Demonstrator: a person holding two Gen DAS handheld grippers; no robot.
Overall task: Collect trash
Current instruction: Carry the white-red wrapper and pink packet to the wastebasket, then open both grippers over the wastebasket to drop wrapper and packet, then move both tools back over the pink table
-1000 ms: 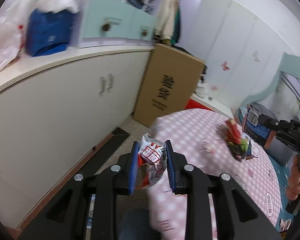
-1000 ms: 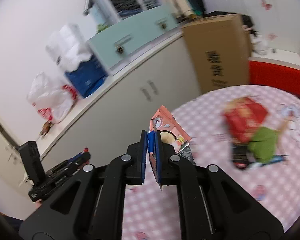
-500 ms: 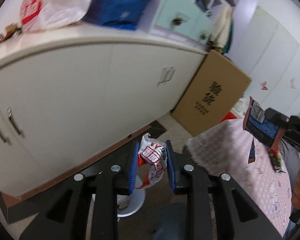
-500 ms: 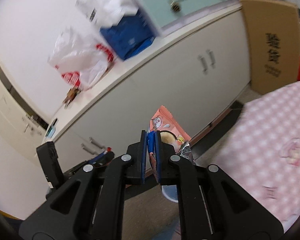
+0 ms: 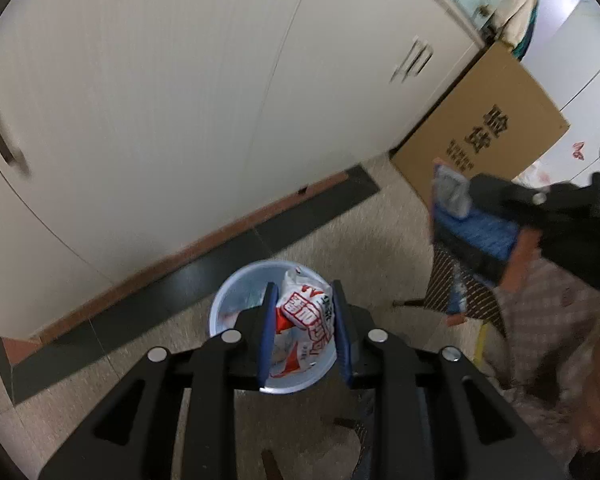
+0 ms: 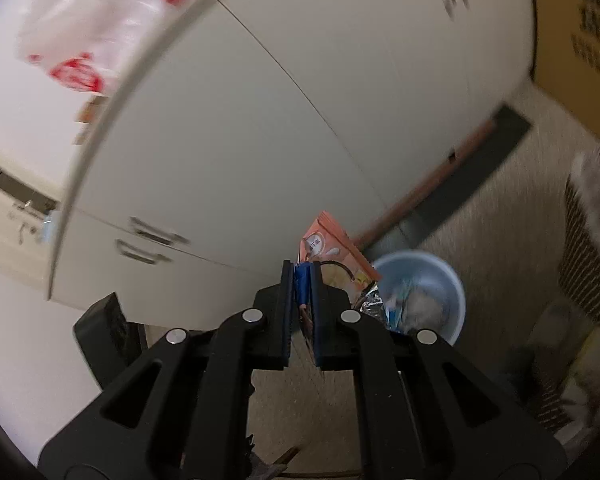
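Both hands just swung off the table down to the floor, so the left gripper [image 5: 305,330], jaws clamping a white wrapper [image 5: 306,320], hangs over the bin [image 5: 236,286], right gripper [image 6: 301,312] pinching an orange packet [image 6: 330,252] just beside it, ready to drop.

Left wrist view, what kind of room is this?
Probably a lived-in room at home, not a workshop: white cabinet doors along the wall, a cardboard box leaning beside them, and a small blue wastebasket on the speckled floor.
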